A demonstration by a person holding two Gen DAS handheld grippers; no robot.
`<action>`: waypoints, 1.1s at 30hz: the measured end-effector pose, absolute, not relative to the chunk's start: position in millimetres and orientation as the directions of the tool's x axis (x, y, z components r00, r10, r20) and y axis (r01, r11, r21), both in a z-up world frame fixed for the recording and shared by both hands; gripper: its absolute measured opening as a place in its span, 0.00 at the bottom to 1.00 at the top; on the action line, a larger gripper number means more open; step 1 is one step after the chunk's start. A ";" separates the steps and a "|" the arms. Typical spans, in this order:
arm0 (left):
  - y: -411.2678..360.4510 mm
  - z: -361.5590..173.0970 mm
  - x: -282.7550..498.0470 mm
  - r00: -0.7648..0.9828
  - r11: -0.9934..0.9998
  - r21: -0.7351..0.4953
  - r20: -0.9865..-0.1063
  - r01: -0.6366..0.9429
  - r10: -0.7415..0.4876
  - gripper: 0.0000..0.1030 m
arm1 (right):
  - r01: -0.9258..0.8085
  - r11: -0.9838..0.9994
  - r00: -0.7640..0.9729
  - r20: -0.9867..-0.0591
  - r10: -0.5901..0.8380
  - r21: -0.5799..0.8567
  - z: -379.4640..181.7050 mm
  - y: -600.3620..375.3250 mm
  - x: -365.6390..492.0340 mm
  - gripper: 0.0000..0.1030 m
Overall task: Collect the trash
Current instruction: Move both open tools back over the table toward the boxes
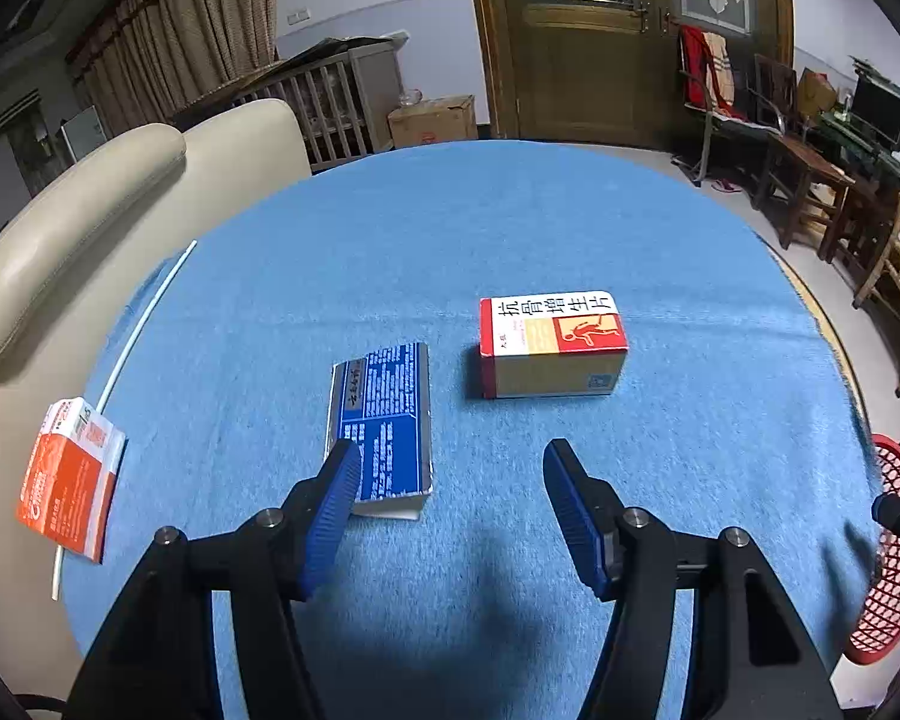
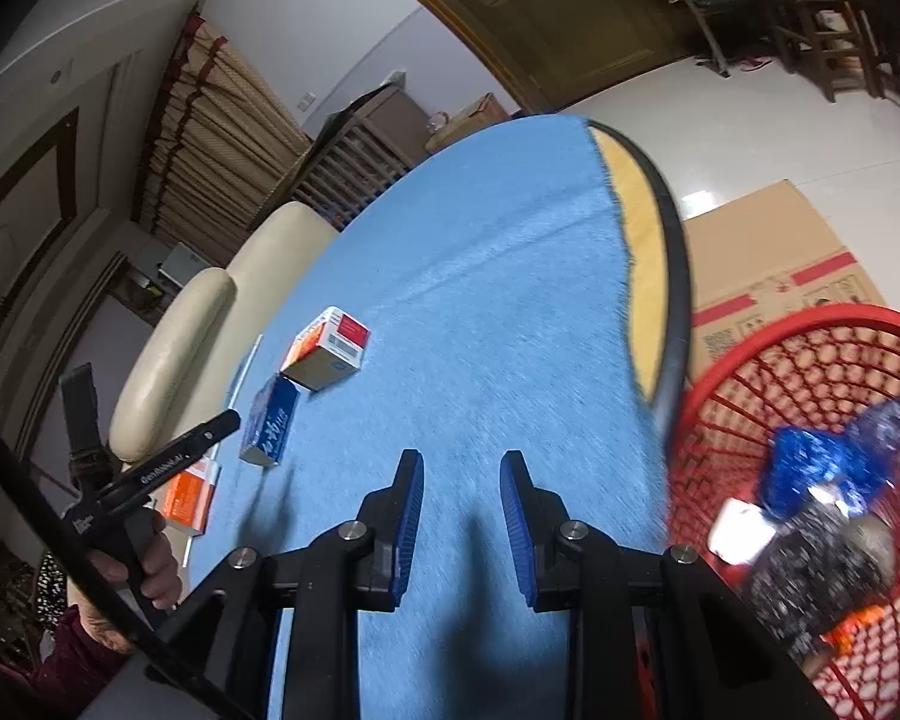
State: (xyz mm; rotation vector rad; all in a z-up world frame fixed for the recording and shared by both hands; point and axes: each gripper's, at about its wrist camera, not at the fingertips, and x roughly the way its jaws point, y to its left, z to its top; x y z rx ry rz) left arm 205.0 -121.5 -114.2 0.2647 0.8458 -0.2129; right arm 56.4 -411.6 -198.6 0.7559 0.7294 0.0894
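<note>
Blue-clothed worktop (image 1: 450,228), cream sofa (image 1: 90,228) at 9 o'clock. Left gripper (image 1: 444,480): fingers wide apart, holding nothing; blue box (image 1: 384,420) flat at 11 o'clock, touching the left finger tip. Red-and-white box (image 1: 549,342) at 12 o'clock; orange box (image 1: 69,474) at 9 o'clock on the edge. Right gripper (image 2: 461,483): fingers apart, holding nothing. Red basket (image 2: 750,360) at 3 o'clock, trash inside.
</note>
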 end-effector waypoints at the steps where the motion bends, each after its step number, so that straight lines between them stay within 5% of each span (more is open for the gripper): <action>1: -122.2 -114.3 206.6 0.645 0.947 0.151 -0.761 0.285 -0.073 0.62 | 0.168 0.730 0.753 -0.564 0.338 0.662 -199.4 -410.9 62.2 0.30; 4: -121.4 -112.8 212.3 0.647 0.952 0.150 -0.760 0.267 -0.061 0.62 | 0.134 0.717 0.745 -0.547 0.382 0.684 -200.1 -405.6 78.1 0.36; 5: -121.0 -112.2 214.2 0.649 0.954 0.150 -0.759 0.261 -0.058 0.62 | 0.121 0.716 0.745 -0.540 0.393 0.687 -199.5 -403.4 82.2 0.43; 6: -120.8 -112.3 215.8 0.649 0.955 0.151 -0.759 0.256 -0.054 0.63 | 0.106 0.715 0.749 -0.529 0.400 0.691 -197.9 -401.0 86.4 0.65; 7: -120.5 -112.6 217.8 0.648 0.956 0.154 -0.760 0.252 -0.048 0.63 | 0.093 0.714 0.761 -0.513 0.398 0.693 -195.3 -399.0 89.3 0.70; 33: -90.1 -131.1 272.7 0.585 0.984 0.051 -0.809 0.170 -0.059 0.67 | -0.079 0.875 0.676 -0.619 0.400 0.478 -152.2 -371.3 234.9 0.70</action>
